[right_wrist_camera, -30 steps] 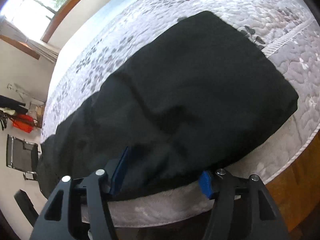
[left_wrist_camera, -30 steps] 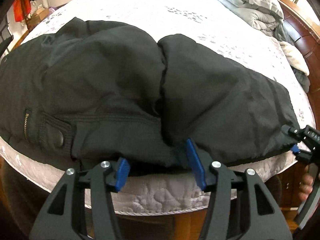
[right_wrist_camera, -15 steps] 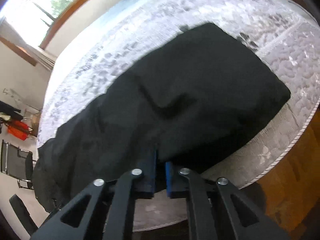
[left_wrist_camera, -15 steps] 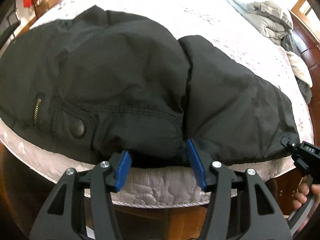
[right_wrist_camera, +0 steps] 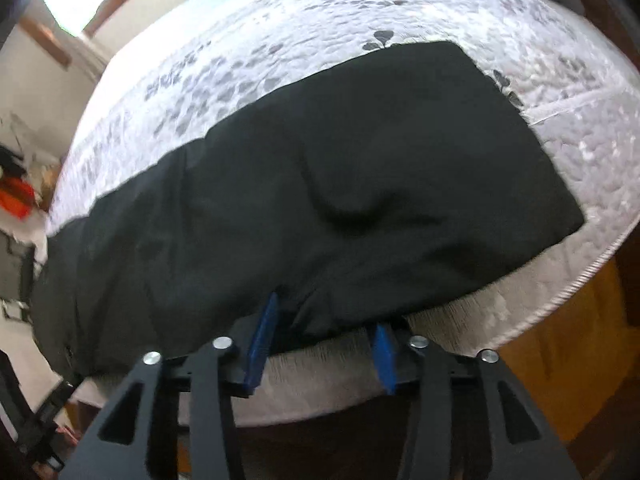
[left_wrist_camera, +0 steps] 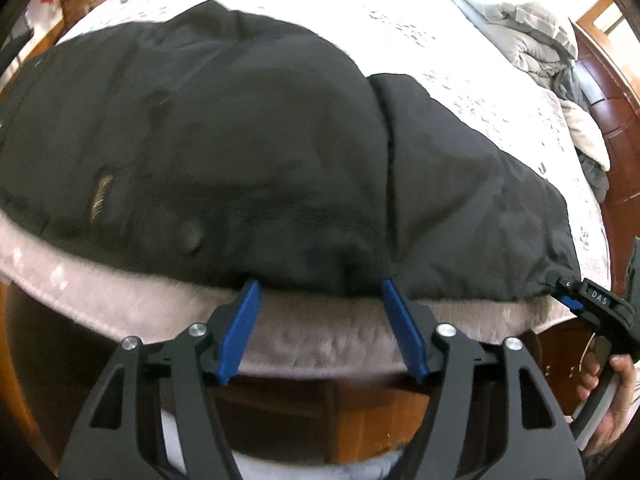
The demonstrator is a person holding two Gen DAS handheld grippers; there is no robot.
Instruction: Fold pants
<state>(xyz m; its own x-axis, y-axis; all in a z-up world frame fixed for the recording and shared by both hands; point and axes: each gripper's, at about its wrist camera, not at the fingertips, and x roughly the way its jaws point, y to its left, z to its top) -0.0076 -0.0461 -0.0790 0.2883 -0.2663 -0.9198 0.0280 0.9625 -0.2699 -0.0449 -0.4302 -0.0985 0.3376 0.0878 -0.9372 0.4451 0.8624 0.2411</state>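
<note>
Black pants (left_wrist_camera: 248, 152) lie folded lengthwise on the white quilted bed, along its near edge; the waist with a zip and a snap button is at the left. My left gripper (left_wrist_camera: 320, 320) is open, its blue pads just short of the pants' near edge. In the right wrist view the leg end of the pants (right_wrist_camera: 360, 184) fills the middle. My right gripper (right_wrist_camera: 324, 332) is open at the pants' near hem, with cloth between the pads. The right gripper also shows in the left wrist view (left_wrist_camera: 592, 300) at the hem corner.
The bed (left_wrist_camera: 440, 40) reaches far behind the pants. A pile of grey bedding (left_wrist_camera: 532, 28) lies at the far right by the wooden headboard (left_wrist_camera: 612, 92). The wooden bed frame (right_wrist_camera: 560, 360) is below the mattress edge. A black chair (right_wrist_camera: 16, 264) stands at the left.
My right gripper was shut half a second ago and has opened again. My left gripper stayed open and backed off slightly from the pants' edge.
</note>
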